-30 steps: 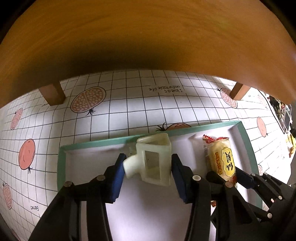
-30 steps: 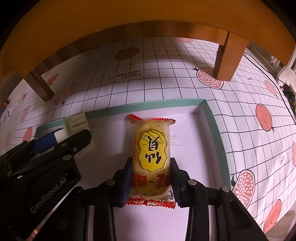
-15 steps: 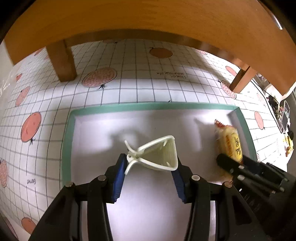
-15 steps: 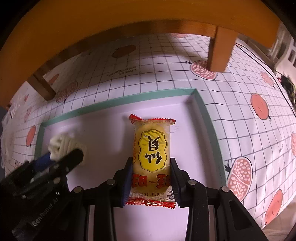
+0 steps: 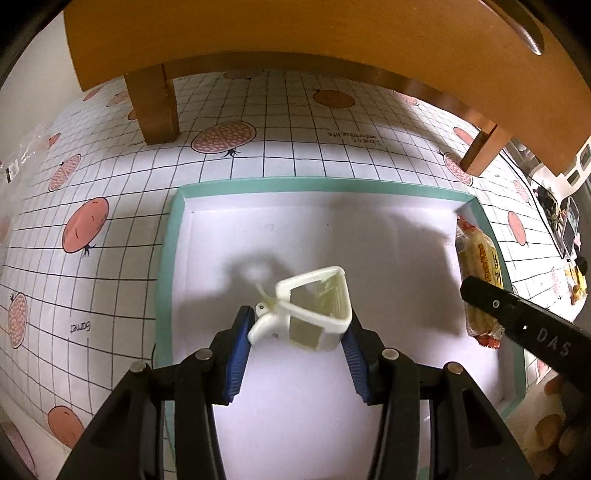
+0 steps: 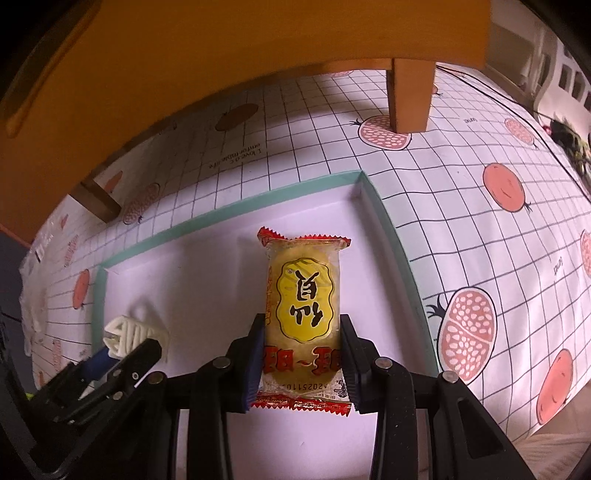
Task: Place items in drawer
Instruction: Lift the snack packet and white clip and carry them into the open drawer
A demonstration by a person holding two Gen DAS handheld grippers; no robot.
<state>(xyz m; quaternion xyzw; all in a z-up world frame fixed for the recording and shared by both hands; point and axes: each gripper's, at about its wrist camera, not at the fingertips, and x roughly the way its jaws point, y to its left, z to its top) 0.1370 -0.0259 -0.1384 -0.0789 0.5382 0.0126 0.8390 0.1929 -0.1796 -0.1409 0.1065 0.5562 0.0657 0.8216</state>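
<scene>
A shallow drawer with a white floor and a teal rim (image 5: 314,183) (image 6: 236,210) lies on a pomegranate-print grid cloth. My left gripper (image 5: 299,332) is shut on a white plastic clip (image 5: 314,310), held tilted just above the drawer floor near the middle. In the right wrist view the clip (image 6: 125,332) and left gripper (image 6: 122,365) show at the lower left. My right gripper (image 6: 303,350) is shut on a yellow snack packet (image 6: 303,299) with red ends, over the drawer's right side. The packet (image 5: 480,266) hangs beside the right wall.
An orange wooden cabinet hangs overhead on legs (image 5: 153,107) (image 6: 410,96), with a metal handle (image 5: 524,29). A person's hand (image 5: 546,439) holds the right gripper. Small clutter (image 5: 569,229) lies far right and a clear plastic bag (image 6: 33,295) far left.
Both grippers have drawn back and up from the drawer's far wall, each keeping its item. The clip has turned in the left gripper from upright to tilted sideways.
</scene>
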